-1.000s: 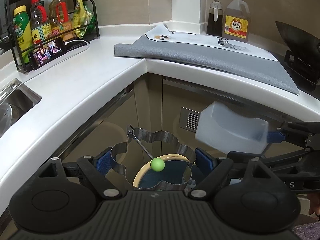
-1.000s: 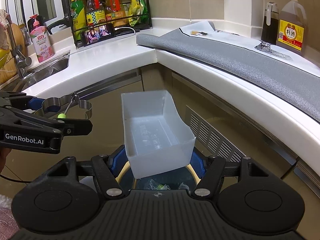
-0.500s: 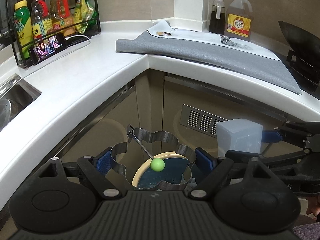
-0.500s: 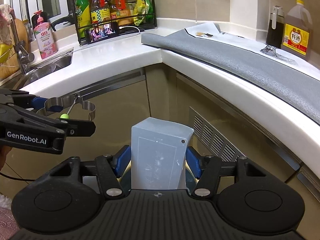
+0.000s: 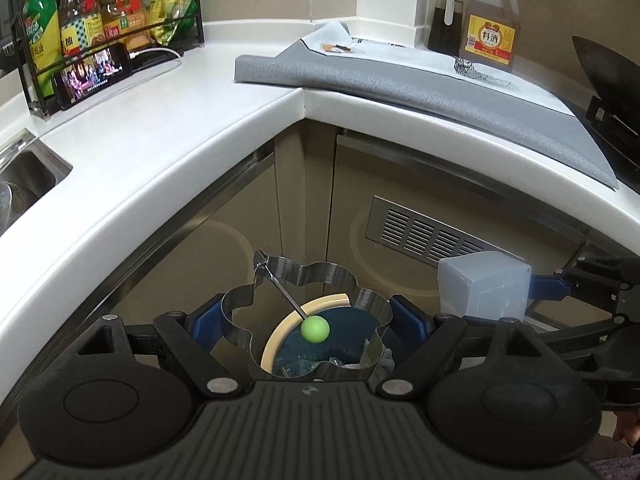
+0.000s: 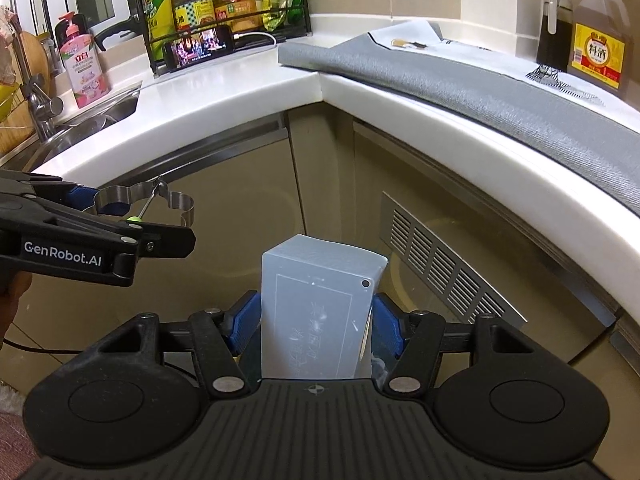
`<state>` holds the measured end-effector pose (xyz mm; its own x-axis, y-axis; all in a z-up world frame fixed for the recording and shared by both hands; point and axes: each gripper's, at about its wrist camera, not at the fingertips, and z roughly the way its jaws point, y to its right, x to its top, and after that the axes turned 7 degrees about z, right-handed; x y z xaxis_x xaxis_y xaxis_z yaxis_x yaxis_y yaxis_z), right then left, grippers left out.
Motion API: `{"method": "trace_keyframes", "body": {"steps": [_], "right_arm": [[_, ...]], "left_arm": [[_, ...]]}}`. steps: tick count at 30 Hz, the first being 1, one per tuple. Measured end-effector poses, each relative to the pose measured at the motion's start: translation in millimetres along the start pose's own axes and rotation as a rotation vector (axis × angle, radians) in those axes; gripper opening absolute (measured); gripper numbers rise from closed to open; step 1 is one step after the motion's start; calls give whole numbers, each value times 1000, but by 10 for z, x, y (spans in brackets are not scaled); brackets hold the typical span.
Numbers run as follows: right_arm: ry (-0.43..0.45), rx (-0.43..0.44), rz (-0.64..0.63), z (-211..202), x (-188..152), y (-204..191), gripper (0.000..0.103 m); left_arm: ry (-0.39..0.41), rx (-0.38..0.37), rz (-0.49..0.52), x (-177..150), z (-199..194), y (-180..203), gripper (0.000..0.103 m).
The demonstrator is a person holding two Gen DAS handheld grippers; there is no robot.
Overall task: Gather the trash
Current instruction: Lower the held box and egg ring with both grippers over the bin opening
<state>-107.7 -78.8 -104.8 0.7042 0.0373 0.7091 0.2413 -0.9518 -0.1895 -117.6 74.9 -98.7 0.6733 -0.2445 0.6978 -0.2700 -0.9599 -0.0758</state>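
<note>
Left wrist view: the left claw (image 5: 306, 322) grips a shiny flower-shaped metal ring mould (image 5: 304, 312) with a thin rod tipped by a green ball (image 5: 315, 329), its blue pads (image 5: 206, 322) pressed on the mould's 2 sides. Through the ring, below, shows a round trash bin with a cream rim (image 5: 280, 332), crumpled trash inside it. To the right, the right claw (image 5: 492, 300) holds a translucent white rectangular plastic box (image 5: 480, 288) near the bin.

Right wrist view: the right claw (image 6: 316, 322) clamps the plastic box (image 6: 316, 304) between its blue pads (image 6: 244, 320), bottom face toward the camera, opening turned away. The left claw (image 6: 132, 204) hangs at the left with the metal mould (image 6: 144, 196) in it. Behind both runs the white corner table (image 6: 248, 80), carrying a grey mat (image 6: 460, 84), a black rack of bottles (image 6: 224, 4), a lit phone (image 6: 198, 50) and a jug of brown cooking wine (image 6: 600, 44).
</note>
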Motion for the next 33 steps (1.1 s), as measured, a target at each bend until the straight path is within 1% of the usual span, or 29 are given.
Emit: {"method": "trace_keyframes", "body": {"steps": [6, 33], "right_arm": [[-22, 3, -1, 60, 9, 2, 64], [-84, 6, -14, 260, 64, 33, 65]], "left_arm": [[-22, -10, -9, 0, 75, -10, 89], [-70, -33, -34, 8, 268, -59, 89]]}}
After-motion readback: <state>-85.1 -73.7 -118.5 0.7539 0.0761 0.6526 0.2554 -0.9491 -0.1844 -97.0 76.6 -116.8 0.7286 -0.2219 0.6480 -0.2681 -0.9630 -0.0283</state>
